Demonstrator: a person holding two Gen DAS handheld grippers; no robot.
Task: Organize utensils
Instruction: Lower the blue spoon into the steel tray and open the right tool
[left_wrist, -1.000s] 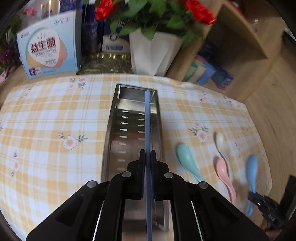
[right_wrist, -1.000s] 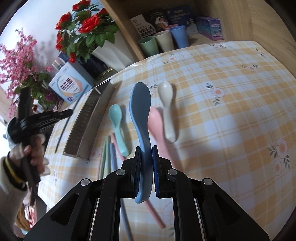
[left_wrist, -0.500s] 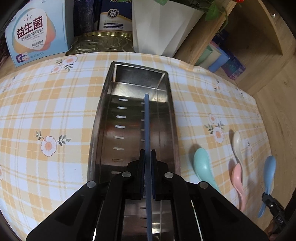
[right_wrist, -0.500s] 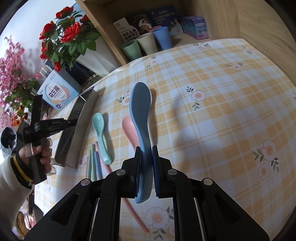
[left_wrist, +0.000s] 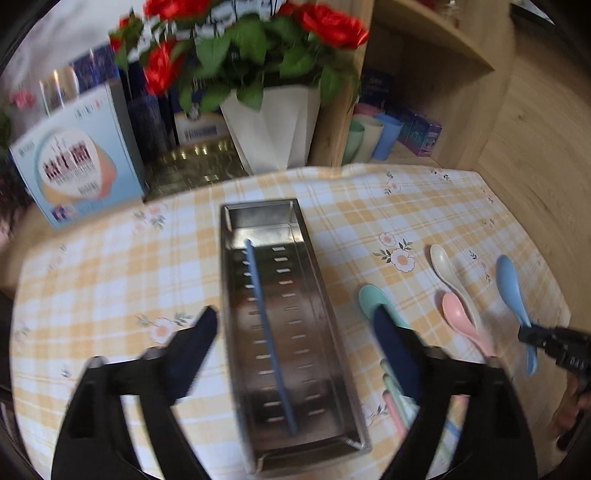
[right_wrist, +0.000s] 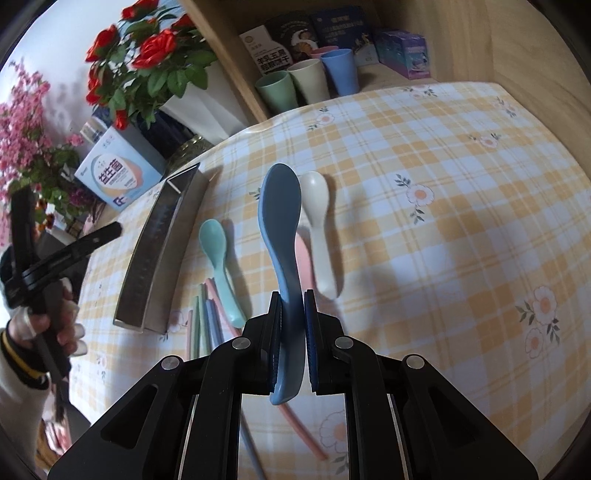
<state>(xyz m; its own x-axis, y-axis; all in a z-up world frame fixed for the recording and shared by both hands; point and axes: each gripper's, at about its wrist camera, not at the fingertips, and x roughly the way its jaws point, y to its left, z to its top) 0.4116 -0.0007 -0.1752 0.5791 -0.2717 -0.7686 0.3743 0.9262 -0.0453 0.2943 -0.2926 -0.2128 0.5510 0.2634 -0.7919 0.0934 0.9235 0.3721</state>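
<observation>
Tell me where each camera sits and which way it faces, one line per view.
Left wrist: on the left gripper, angled down at the metal tray holding a blue chopstick; its fingers are opening.
Right wrist: on the right gripper, facing the table; fingers shut on the blue spoon; the left hand shows.
Shared: tray, spoons, roses.

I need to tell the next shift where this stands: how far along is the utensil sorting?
Done: one blue chopstick lies in the steel tray, the left gripper opening above it. In hand: the right gripper holds the blue spoon. Left: green spoon, white spoon, pink spoon and loose chopsticks.
</observation>
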